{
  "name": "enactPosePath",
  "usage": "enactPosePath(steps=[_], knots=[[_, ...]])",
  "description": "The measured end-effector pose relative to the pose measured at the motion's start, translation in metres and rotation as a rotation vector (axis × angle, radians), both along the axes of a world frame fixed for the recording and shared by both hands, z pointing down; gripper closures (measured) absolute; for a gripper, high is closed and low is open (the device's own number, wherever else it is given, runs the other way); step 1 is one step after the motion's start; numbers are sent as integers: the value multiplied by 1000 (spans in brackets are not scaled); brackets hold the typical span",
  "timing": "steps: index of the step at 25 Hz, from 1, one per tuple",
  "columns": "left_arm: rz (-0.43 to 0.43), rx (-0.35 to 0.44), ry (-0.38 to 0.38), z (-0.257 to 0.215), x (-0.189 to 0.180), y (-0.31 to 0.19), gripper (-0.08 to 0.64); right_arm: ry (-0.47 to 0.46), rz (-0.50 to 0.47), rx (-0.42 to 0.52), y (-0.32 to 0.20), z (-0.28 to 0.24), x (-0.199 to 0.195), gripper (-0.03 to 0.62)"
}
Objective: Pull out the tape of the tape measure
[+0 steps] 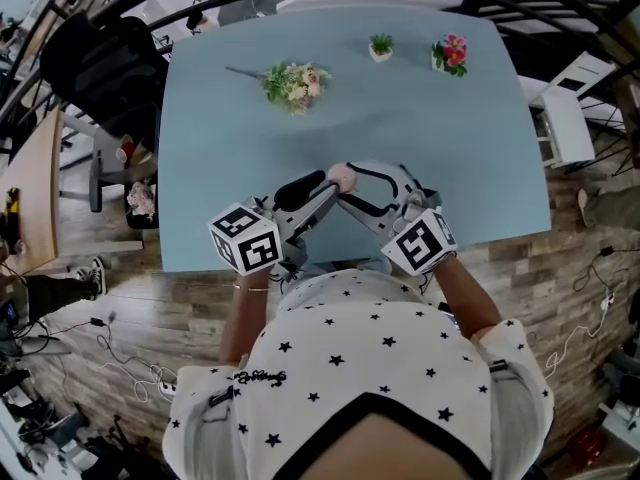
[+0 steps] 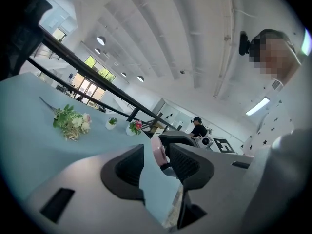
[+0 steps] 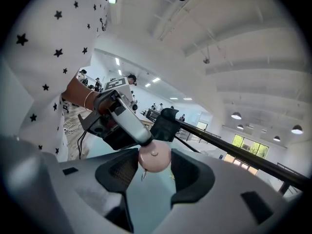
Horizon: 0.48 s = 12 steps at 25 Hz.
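A small round pink tape measure hangs above the near part of the light blue table. My right gripper is shut on it; in the right gripper view the pink disc sits between both pads, with a small metal tab hanging under it. My left gripper meets it from the left with its jaws open. In the left gripper view the disc shows edge-on close to the right finger, and a gap separates it from the left finger.
A loose bunch of flowers lies at the table's far left. A small green potted plant and a pot of pink flowers stand at the far edge. A black chair stands left of the table.
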<state>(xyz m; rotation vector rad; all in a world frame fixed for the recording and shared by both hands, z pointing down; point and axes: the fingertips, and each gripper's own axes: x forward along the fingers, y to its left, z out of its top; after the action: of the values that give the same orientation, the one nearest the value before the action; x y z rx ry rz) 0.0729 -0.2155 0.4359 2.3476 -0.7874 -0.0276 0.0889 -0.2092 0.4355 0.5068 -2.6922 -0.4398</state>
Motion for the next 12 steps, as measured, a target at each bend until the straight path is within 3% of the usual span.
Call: enactPosePath(steps=[6,12], knots=[[1,-2,4,1,3,2,391,9,-67,24,13,-1,-10,382],[3,-23,48,-2,4,5,448,6,-75,35,15,-4,-13,382]])
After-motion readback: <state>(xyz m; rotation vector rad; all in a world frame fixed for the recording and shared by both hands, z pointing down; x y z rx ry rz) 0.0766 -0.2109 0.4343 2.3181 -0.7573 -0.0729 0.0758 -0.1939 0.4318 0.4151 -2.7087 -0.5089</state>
